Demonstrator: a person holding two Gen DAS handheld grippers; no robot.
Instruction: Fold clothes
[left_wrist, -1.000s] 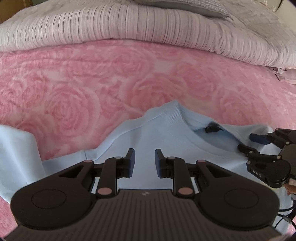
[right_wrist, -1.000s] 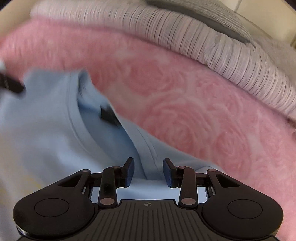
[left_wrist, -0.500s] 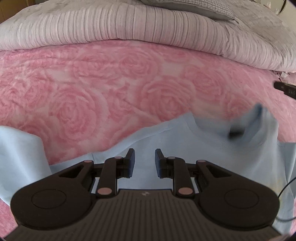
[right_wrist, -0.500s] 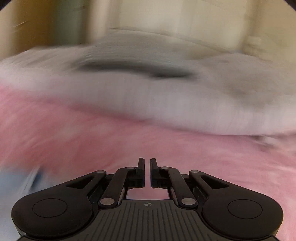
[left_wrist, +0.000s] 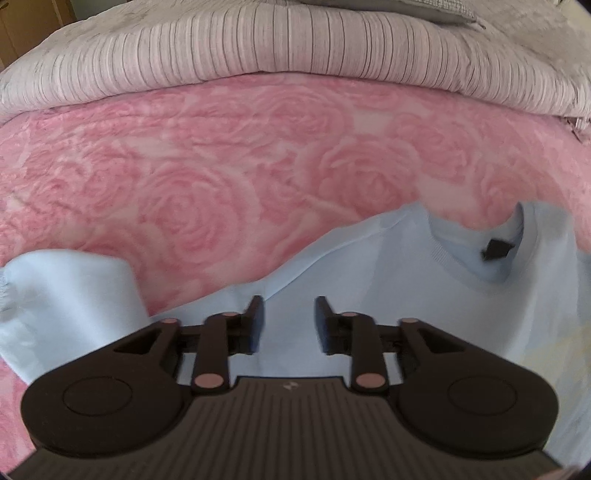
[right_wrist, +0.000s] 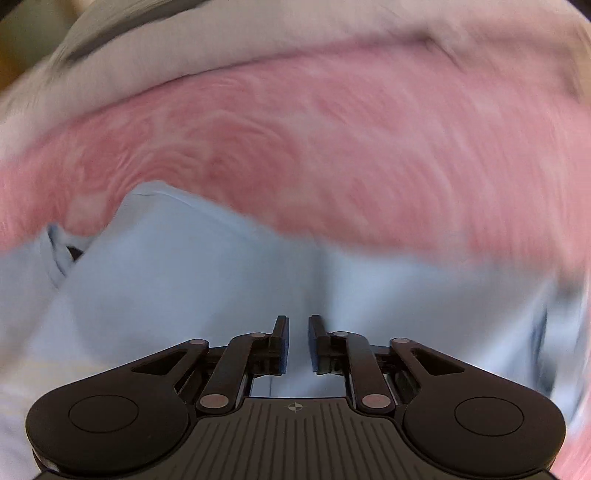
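A pale blue sweatshirt (left_wrist: 369, 280) lies on a bed with a pink rose-patterned blanket (left_wrist: 221, 177), its neck end pointing away from both cameras toward the striped grey duvet (left_wrist: 258, 48) heaped at the far side. In the left wrist view the collar (left_wrist: 476, 251), with its small black label (left_wrist: 496, 249), sits ahead and to the right of the left gripper (left_wrist: 288, 314), while one sleeve (left_wrist: 66, 295) trails off to the left edge – so the garment's sleeve-to-sleeve line runs roughly across the view and the shoulder slope lies just ahead of the jaws.

The left gripper's jaws stand well apart over the cloth with nothing between them. The right gripper (right_wrist: 297, 332) shows a narrower gap, also holding nothing as far as the blurred picture lets me judge; it hangs over the body of the sweatshirt, with the collar far off to its left.

The sweatshirt looks only partly folded at most – the collar is rumpled and the sleeve still spread. By my reading the left gripper is nearer the loose sleeve and shoulder, the right nearer the opposite side
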